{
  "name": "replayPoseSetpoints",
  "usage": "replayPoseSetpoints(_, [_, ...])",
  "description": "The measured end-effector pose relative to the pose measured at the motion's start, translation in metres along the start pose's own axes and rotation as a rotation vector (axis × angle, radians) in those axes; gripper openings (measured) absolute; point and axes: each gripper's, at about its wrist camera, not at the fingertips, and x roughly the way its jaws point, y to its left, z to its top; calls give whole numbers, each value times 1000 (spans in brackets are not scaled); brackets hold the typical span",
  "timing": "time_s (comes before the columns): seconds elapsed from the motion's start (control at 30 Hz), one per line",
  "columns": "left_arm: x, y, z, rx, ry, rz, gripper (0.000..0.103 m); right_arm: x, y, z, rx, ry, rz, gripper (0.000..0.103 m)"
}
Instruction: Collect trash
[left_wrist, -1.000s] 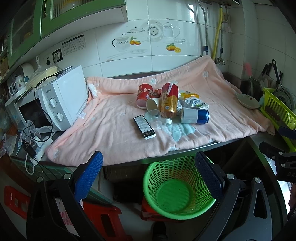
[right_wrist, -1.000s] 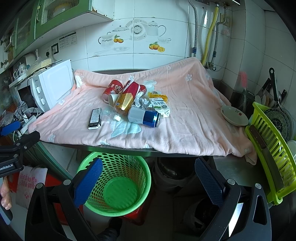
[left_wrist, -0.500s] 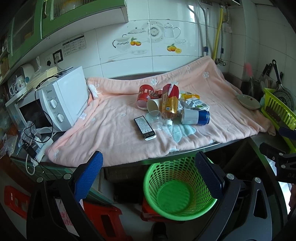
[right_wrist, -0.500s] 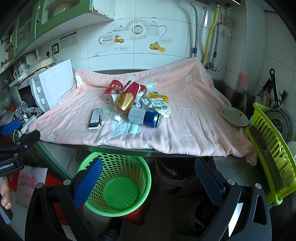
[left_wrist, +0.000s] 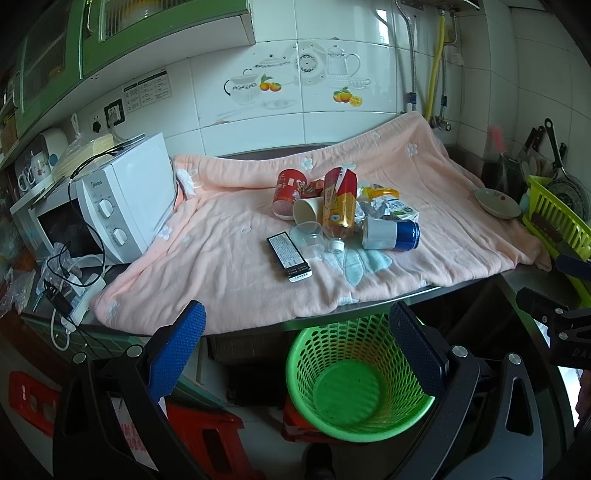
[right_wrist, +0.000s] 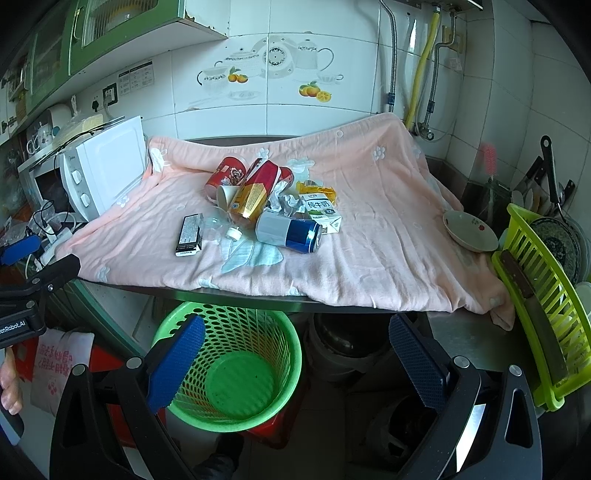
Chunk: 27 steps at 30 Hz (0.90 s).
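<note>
A heap of trash lies on a pink towel (left_wrist: 229, 258) over the counter: a red cup (left_wrist: 289, 188), a paper cup (left_wrist: 306, 210), a red-and-gold carton (left_wrist: 339, 201), a blue-and-white can (left_wrist: 390, 233), a milk carton (right_wrist: 320, 211), crumpled wrappers and a clear plastic cup (left_wrist: 308, 236). A black remote (left_wrist: 289, 256) lies beside the heap. A green mesh bin (left_wrist: 354, 380) stands empty on the floor under the counter edge. My left gripper (left_wrist: 295, 347) and right gripper (right_wrist: 295, 350) both hang open below counter height, well short of the heap, holding nothing.
A white microwave (left_wrist: 125, 199) with cables stands at the left end. A small bowl (right_wrist: 470, 230) and a yellow-green dish rack (right_wrist: 546, 295) with a knife sit at the right. Red stools (left_wrist: 207, 435) stand on the floor near the bin.
Both views have barely shifted. The trash, the bin and both open grippers stay as they were.
</note>
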Motion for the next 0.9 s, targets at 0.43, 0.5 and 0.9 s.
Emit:
replayPoseSetpoints(0.43, [6, 1, 6, 0, 3, 8, 98, 8, 0, 4, 2, 4, 3, 97])
replayPoseSetpoints(0.5, [6, 1, 6, 0, 3, 7, 98, 9, 0, 4, 2, 5, 8, 97])
replayPoseSetpoints(0.9, [24, 2, 15, -8, 24, 5, 98, 20, -4, 9, 5, 13, 13, 97])
